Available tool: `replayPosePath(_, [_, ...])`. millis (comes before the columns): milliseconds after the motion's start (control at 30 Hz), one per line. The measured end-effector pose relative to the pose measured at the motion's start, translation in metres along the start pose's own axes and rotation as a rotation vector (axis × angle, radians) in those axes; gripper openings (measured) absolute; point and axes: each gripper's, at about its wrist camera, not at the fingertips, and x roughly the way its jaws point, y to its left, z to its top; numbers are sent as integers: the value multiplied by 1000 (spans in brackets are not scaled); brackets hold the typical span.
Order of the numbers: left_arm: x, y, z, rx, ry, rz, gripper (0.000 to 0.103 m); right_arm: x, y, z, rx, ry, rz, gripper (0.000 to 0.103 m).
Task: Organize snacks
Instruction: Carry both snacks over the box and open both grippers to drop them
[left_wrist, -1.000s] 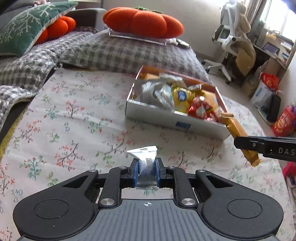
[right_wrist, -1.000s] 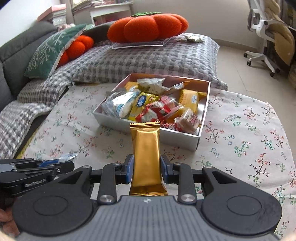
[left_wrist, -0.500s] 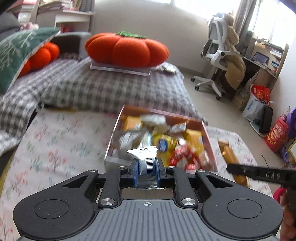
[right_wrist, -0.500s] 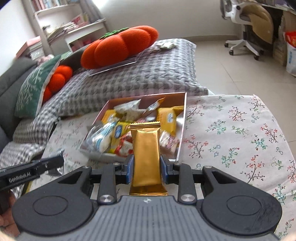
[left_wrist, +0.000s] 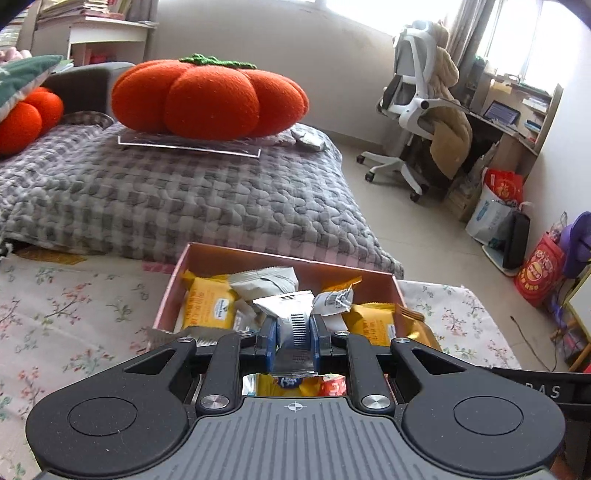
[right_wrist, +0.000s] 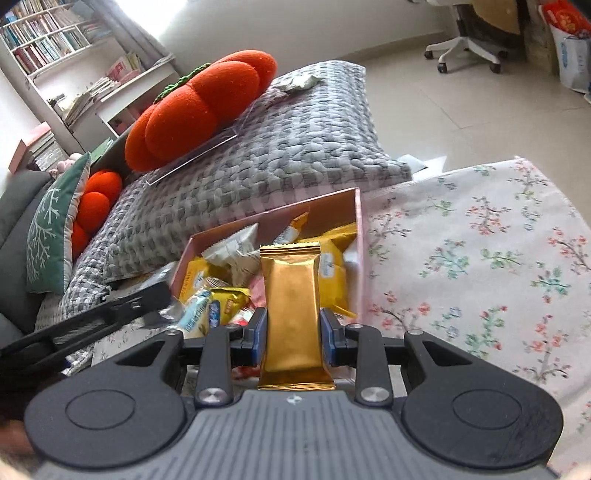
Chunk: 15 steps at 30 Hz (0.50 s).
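I am gripping a silver packet (left_wrist: 294, 325) in my left gripper (left_wrist: 293, 341) and a gold bar (right_wrist: 293, 317) in my right gripper (right_wrist: 293, 341); I should be releasing both low inside the box (right_wrist: 357, 221).

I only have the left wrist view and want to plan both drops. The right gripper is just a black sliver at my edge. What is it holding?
Observer: The right gripper is shut on a gold snack bar, which stands lengthwise between its pads.
Operator: Is the bar lined up with the pink box, like my silver packet?
Observer: Yes. It shows in front of the yellow packets near the box's right wall. How high it is above them I cannot tell.
Operator: Where does my left gripper appear from there?
Observer: At the box's left wall, blurred.
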Motion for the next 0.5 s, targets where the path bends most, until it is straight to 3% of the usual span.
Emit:
replayPosePath(200, [14,1,-2,14,18,11,18,15,10,4,12,-14,20,28])
replayPosePath(500, [-6,20,6,-44,-4,4,39,3,4,6,88,-51,26,43])
